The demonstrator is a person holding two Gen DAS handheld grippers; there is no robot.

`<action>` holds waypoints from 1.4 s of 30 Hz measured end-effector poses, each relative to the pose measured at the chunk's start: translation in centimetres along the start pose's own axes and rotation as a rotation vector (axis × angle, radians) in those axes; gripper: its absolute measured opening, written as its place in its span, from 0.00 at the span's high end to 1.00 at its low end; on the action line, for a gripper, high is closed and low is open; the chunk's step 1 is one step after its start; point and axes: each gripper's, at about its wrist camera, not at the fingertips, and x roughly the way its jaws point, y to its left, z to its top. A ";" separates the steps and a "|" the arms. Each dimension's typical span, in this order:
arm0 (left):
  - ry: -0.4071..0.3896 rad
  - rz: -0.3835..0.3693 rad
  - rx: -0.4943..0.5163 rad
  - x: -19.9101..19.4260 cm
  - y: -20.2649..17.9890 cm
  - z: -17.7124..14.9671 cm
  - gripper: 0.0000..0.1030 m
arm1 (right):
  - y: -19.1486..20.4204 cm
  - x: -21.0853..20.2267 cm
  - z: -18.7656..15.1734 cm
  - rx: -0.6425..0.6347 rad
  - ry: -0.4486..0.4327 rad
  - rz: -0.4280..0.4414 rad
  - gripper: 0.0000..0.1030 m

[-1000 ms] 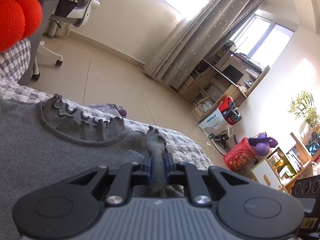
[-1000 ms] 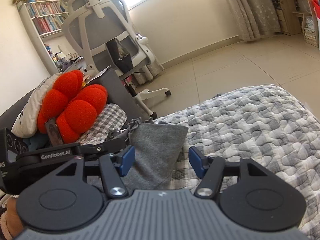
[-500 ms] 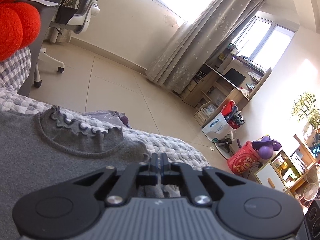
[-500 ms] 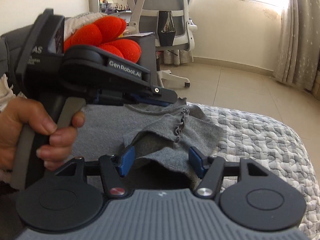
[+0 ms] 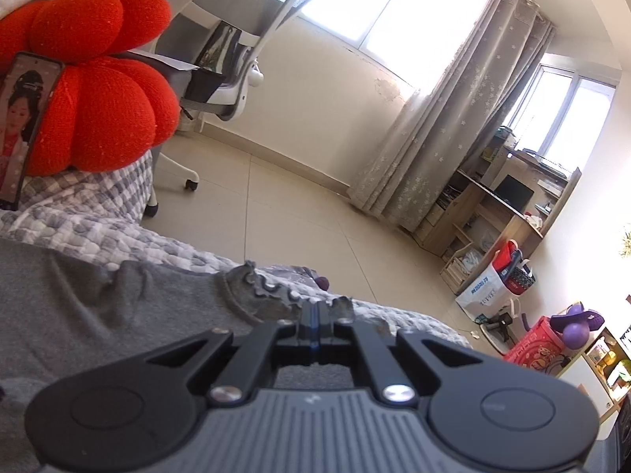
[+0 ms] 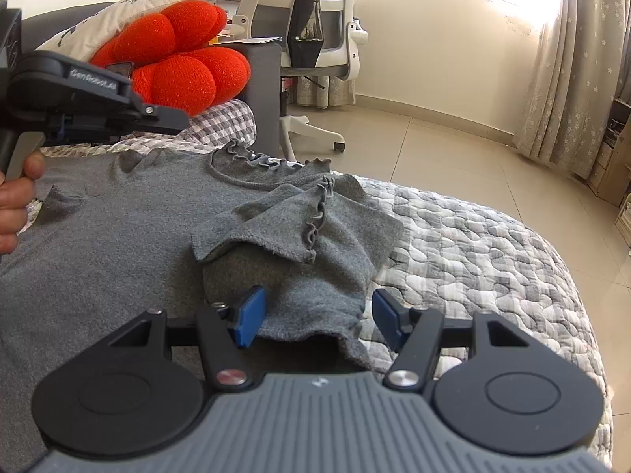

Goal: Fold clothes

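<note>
A grey knit top with a ruffled neckline (image 6: pixel 118 236) lies spread on the quilted bed (image 6: pixel 473 244). Its right sleeve (image 6: pixel 315 236) is folded in over the body, ruffled cuff up. My right gripper (image 6: pixel 315 315) is open, low over the sleeve's lower edge, with its blue pads either side of the cloth. My left gripper (image 5: pixel 317 317) is shut with nothing visibly between its fingers, hovering over the top near the neckline (image 5: pixel 260 291). It shows in the right wrist view (image 6: pixel 118 118) above the top's left shoulder, held by a hand.
A red plush cushion (image 6: pixel 177 67) with a phone (image 5: pixel 23 126) leaning on it sits at the head of the bed. A white office chair (image 6: pixel 311 39) stands on the tiled floor beyond. Curtains (image 5: pixel 453 118), a desk and bags (image 5: pixel 504 276) line the far wall.
The left gripper, shut on the sleeve a second ago, has let go of it and moved left over the top. The sleeve now lies folded inward. The right gripper has drawn back, still open.
</note>
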 end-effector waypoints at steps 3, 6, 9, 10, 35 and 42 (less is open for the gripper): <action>-0.002 0.037 -0.015 -0.8 1.9 -0.2 1.00 | 0.4 -0.2 0.0 -0.020 -0.011 0.000 0.38; 0.004 0.068 -0.027 -1.3 3.6 -0.5 1.00 | 0.7 -0.4 0.0 -0.041 -0.023 0.000 0.38; 0.064 0.021 -0.045 -1.0 5.0 -0.6 0.99 | 1.0 -0.7 0.0 -0.046 -0.028 0.006 0.38; 0.084 0.008 -0.037 -0.8 4.8 -0.7 0.98 | 1.1 -0.8 0.0 -0.046 -0.029 0.007 0.38; 0.265 -0.235 0.521 4.5 -8.3 -5.2 0.50 | 0.8 -1.2 -0.8 -0.077 0.006 0.043 0.38; 0.125 -0.111 0.428 3.6 -7.1 -4.2 0.98 | 1.2 -0.5 -1.5 -0.124 -0.003 -0.011 0.38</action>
